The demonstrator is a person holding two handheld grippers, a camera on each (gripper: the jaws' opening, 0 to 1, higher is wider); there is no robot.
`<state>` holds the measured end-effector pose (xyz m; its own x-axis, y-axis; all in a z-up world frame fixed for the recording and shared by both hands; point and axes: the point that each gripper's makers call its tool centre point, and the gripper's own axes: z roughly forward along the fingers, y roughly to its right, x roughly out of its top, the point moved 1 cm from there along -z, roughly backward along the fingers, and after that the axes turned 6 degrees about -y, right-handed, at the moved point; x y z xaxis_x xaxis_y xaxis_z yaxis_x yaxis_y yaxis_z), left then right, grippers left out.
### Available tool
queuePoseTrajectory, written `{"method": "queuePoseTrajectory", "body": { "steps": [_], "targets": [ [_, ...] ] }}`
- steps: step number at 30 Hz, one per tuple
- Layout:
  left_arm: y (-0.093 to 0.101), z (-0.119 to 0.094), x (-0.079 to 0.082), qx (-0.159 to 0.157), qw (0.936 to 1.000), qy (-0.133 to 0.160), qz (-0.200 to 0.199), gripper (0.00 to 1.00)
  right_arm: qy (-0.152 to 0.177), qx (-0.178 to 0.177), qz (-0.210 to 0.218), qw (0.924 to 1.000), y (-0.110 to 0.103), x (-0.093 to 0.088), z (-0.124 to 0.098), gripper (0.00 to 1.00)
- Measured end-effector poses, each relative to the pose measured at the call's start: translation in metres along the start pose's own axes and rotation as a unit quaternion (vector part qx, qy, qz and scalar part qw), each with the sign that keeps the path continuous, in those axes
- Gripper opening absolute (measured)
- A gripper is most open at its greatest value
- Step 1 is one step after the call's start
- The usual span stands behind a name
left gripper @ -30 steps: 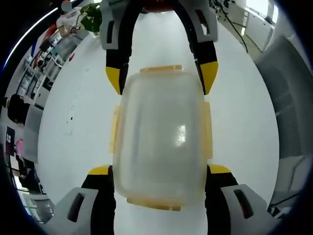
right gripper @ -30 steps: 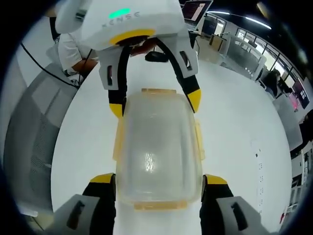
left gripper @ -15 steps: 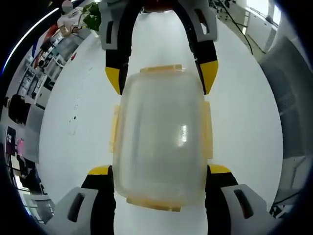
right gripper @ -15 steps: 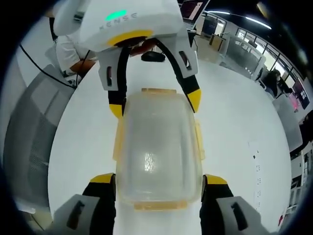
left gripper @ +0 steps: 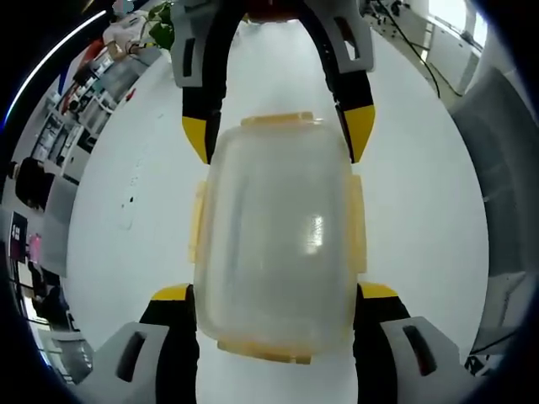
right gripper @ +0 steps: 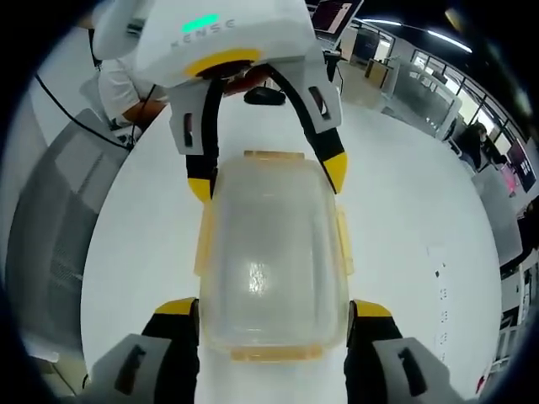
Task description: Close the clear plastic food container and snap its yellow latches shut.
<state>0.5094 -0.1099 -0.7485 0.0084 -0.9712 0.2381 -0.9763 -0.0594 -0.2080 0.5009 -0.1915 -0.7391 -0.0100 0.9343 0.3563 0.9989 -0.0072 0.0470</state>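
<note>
The white counter (left gripper: 126, 236) takes up most of both views, with office furniture and a potted plant (left gripper: 160, 25) crowded into the upper left of the left gripper view. At frame centre in both views sits the clear plastic food container (left gripper: 276, 236), resting on the counter with its lid already seated on top. It is held from both short ends: the left tool (left gripper: 276, 295) has its yellow-tipped jaws pressed against the container's sides at the bottom of its own view, and the right tool (left gripper: 278, 135) clasps the opposite end at the top of that view. The right gripper view shows the same arrangement mirrored, with the right tool (right gripper: 274, 311) low in frame and the left tool (right gripper: 265, 172) at the top. Both tools are thus closed in on the container, pinching it. In my judgement this two-ended hold steadies the box and keeps the lid squared before latching. The container is cloudy-clear, rounded at the corners and apparently empty. Its yellow latches (left gripper: 360, 223) show on all four edges; those on the long sides flare slightly outward, so they appear not yet snapped down.
</note>
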Motion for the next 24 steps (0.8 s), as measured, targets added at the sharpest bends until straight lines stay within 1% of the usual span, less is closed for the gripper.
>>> {"method": "queuePoseTrajectory", "body": {
  "steps": [9,11,12,14,15,16,18,19,21,24],
  "targets": [
    [-0.001,0.0,-0.001,0.002,1.0,0.002,0.006,0.74,-0.002,-0.001,0.002,1.0,0.0,0.001,0.0,0.72],
    [0.0,-0.001,-0.001,0.005,0.9999,-0.001,0.011,0.75,0.0,0.0,0.003,1.0,-0.001,0.001,0.001,0.74],
    [0.0,-0.001,-0.001,0.007,0.9998,-0.004,0.017,0.75,0.002,-0.001,0.004,1.0,0.0,0.001,0.001,0.77],
    [0.0,0.0,-0.002,0.007,0.9998,-0.005,0.018,0.75,0.004,0.0,0.004,1.0,-0.001,0.002,0.0,0.77],
    [0.0,-0.001,-0.001,0.007,0.9998,-0.005,0.017,0.75,0.003,0.0,0.001,1.0,-0.001,0.001,-0.001,0.77],
    [0.001,-0.002,0.0,0.004,0.9999,0.0,0.01,0.76,0.003,-0.009,0.0,1.0,0.002,0.001,-0.003,0.77],
    [-0.001,-0.004,0.001,0.006,1.0,0.004,0.004,0.76,0.013,-0.005,0.014,0.9998,0.002,0.002,-0.006,0.76],
    [-0.002,-0.004,0.001,0.007,1.0,0.003,0.005,0.76,0.016,-0.005,0.015,0.9998,0.003,0.003,-0.007,0.76],
    [-0.003,-0.006,0.0,0.01,0.9999,0.003,0.003,0.76,0.007,-0.011,0.005,0.9999,0.002,-0.001,-0.008,0.76],
    [-0.004,-0.008,-0.001,0.014,0.9999,0.005,-0.004,0.76,0.01,-0.012,0.013,0.9998,0.001,-0.003,-0.011,0.76]
  ]
}}
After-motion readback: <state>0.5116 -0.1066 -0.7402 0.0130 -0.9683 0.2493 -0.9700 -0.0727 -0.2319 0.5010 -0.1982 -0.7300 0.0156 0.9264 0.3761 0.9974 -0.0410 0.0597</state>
